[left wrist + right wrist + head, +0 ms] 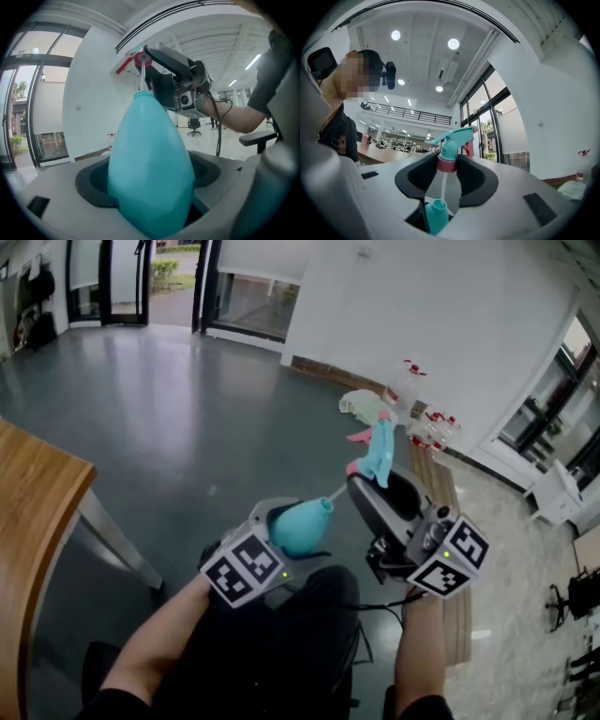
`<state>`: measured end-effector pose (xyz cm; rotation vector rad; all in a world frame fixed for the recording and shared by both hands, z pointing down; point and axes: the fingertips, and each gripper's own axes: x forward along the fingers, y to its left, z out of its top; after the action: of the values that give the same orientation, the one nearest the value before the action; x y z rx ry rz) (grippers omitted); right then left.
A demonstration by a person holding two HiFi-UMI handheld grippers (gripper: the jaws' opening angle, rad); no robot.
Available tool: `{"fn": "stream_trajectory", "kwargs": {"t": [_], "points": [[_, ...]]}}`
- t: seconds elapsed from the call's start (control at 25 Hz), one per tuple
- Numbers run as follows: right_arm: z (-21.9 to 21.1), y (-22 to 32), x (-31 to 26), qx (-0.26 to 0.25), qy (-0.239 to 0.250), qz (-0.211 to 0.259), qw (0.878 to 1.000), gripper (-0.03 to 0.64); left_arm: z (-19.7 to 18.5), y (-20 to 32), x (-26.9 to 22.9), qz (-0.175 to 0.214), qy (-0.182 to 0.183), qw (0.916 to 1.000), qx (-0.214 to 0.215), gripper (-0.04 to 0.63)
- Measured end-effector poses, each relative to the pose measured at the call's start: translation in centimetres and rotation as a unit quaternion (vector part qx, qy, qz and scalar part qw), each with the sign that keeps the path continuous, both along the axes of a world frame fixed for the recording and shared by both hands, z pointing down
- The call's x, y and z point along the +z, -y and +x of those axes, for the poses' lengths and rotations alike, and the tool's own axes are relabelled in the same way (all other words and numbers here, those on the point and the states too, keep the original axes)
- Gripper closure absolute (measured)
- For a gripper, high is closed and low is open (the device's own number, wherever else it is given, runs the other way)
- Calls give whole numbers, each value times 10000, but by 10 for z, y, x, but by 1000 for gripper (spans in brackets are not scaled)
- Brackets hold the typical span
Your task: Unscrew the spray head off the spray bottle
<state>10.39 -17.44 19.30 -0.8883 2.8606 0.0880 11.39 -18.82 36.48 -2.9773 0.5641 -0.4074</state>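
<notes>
The left hand-held gripper [281, 532] is clamped round the belly of the teal spray bottle [150, 173], whose long axis points toward 1 o'clock in the head view, neck leading. At that same 1 o'clock, just beyond the open neck, the spray head [452, 140] hangs in line with the bottle. The right hand-held gripper [373, 491] pinches its pink collar [446, 164] between part-open jaws, and only the thin dip tube [442, 187] bridges the gap, its end apparently inside the neck.

The spray bottle [150, 173] is teal, its spray head [452, 139] teal too (collar [446, 164] pink).
</notes>
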Motion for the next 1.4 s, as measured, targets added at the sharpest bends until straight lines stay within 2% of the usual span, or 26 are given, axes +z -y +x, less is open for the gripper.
{"fn": "stream_trajectory", "kwargs": {"t": [0.68,0.88,1.12,1.4], "points": [[17,-4,-36,330,387,402,9979,482,-14,25,17,-116,214,9985,-484,160],[27,-6,-42,462,483,495,9965,482,-18,34,18,-140,172,9974,-692,160],[34,4,-31,985,382,556,9928,482,-26,44,5,-85,-24,9956,-935,160],[47,19,-7,1564,214,421,9866,482,-25,50,-13,-22,-215,9933,-1140,160]]}}
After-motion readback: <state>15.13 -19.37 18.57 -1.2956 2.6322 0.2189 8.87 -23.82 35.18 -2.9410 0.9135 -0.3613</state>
